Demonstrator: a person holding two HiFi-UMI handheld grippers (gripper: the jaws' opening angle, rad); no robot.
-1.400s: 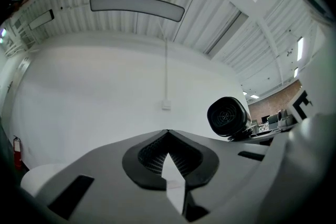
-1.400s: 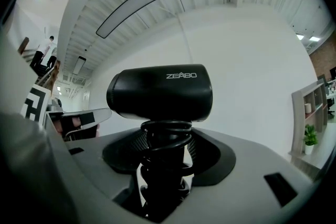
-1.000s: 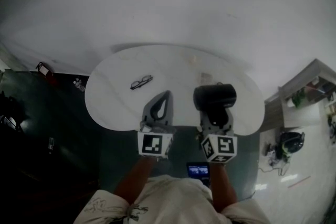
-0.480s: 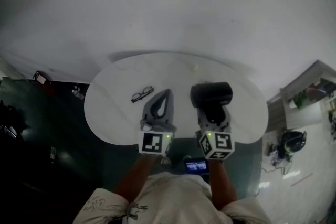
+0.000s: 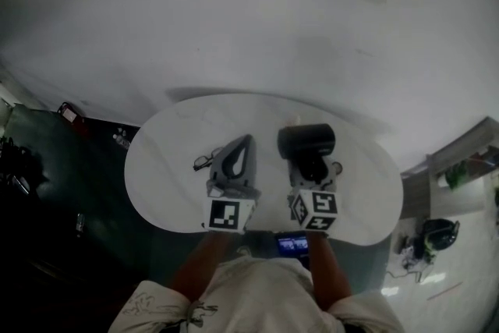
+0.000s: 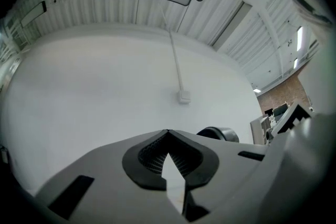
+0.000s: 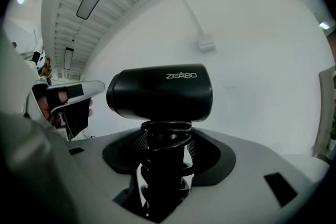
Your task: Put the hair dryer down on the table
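The black hair dryer point(image 5: 306, 143) stands upright in my right gripper point(image 5: 311, 162), above the middle of the white oval table point(image 5: 164, 168). In the right gripper view its barrel point(image 7: 160, 91) lies crosswise over the jaws. The handle, wrapped in coiled black cord point(image 7: 166, 162), is clamped between the pads, so the right gripper point(image 7: 165, 140) is shut on it. My left gripper point(image 5: 246, 141) hovers just left of the dryer with its tips together and nothing in them. In the left gripper view the jaws point(image 6: 168, 132) meet at a point, and the dryer point(image 6: 218, 134) peeks over the right jaw.
A pair of glasses point(image 5: 203, 162) lies on the table, partly hidden by the left gripper. A small pale object point(image 5: 295, 120) sits near the far edge. A phone point(image 5: 294, 244) glows at the near edge by the person's body. Shelves and clutter stand at the right.
Both grippers have moved forward, farther over the table, with the dryer still held upright. The left gripper now covers part of the glasses.
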